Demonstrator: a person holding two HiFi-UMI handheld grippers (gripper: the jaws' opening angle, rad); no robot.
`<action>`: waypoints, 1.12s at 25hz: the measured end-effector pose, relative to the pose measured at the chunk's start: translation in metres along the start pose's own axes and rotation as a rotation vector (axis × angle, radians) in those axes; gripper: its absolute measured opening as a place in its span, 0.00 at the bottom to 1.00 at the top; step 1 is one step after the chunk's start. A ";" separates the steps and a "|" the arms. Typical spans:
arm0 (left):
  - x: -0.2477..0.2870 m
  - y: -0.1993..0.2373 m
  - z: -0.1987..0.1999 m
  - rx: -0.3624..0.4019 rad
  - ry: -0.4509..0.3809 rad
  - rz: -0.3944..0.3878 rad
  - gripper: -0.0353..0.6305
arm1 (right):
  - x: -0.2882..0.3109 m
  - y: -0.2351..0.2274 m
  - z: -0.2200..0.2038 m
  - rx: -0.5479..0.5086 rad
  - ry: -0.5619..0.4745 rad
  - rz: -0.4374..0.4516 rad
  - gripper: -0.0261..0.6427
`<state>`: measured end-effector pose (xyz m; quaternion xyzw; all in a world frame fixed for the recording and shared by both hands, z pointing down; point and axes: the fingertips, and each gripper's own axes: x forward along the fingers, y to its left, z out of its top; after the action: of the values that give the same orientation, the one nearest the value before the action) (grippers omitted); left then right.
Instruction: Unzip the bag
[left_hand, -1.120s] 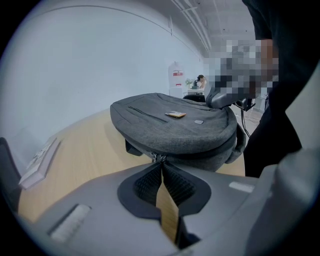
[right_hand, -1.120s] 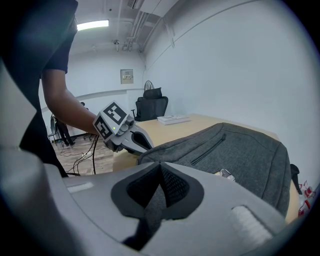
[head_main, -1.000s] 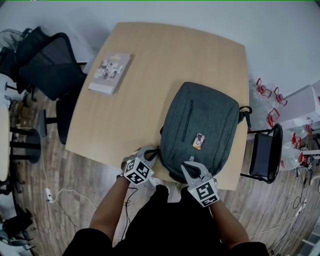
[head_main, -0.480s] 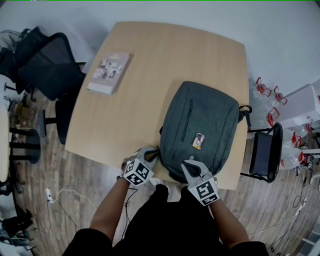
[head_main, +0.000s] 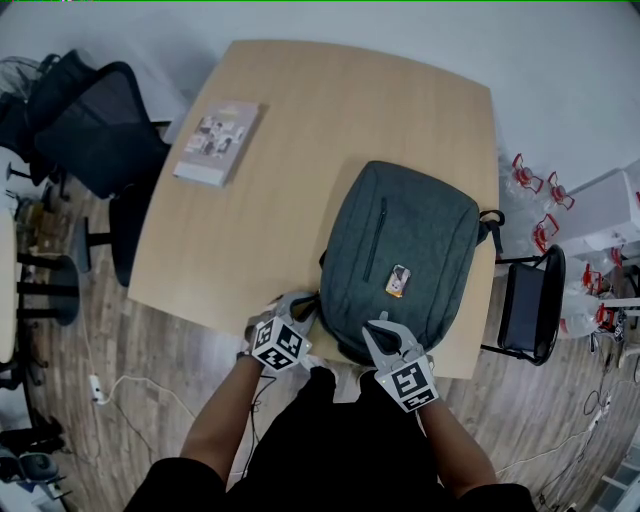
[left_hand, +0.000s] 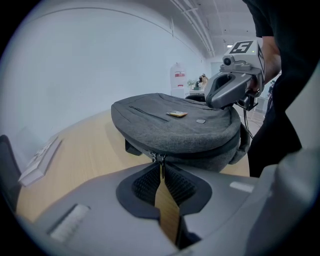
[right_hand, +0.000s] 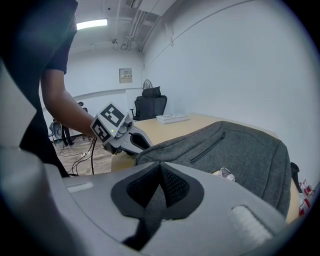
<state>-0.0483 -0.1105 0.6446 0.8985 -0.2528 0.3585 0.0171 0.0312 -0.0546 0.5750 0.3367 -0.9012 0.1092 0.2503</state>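
A grey fabric backpack is lying at the near right corner of the wooden table, its small label unreadable. The left gripper is pinching the zipper pull; the right gripper is resting on the fabric, jaws closed.

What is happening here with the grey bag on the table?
A person holds a two-jaw gripper in each hand at the near edge of a grey backpack lying flat on a wooden table. The left gripper has its jaws closed on the zipper pull at the bag's corner. The right gripper sits at the same near edge with its jaws shut; whether it pinches fabric is unclear. The zip looks closed, so the unzipping has not started.
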 end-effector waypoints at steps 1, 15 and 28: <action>0.001 -0.001 0.000 0.005 0.001 -0.002 0.11 | 0.000 0.000 0.000 -0.001 0.000 -0.001 0.04; 0.000 -0.001 0.003 -0.063 0.024 -0.068 0.09 | 0.003 0.023 -0.007 -0.156 0.132 0.368 0.29; -0.001 0.001 0.002 -0.104 0.044 -0.071 0.09 | -0.009 0.049 -0.059 -0.543 0.337 0.449 0.39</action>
<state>-0.0479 -0.1111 0.6428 0.8966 -0.2387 0.3638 0.0818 0.0267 0.0090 0.6185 0.0299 -0.8948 -0.0272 0.4447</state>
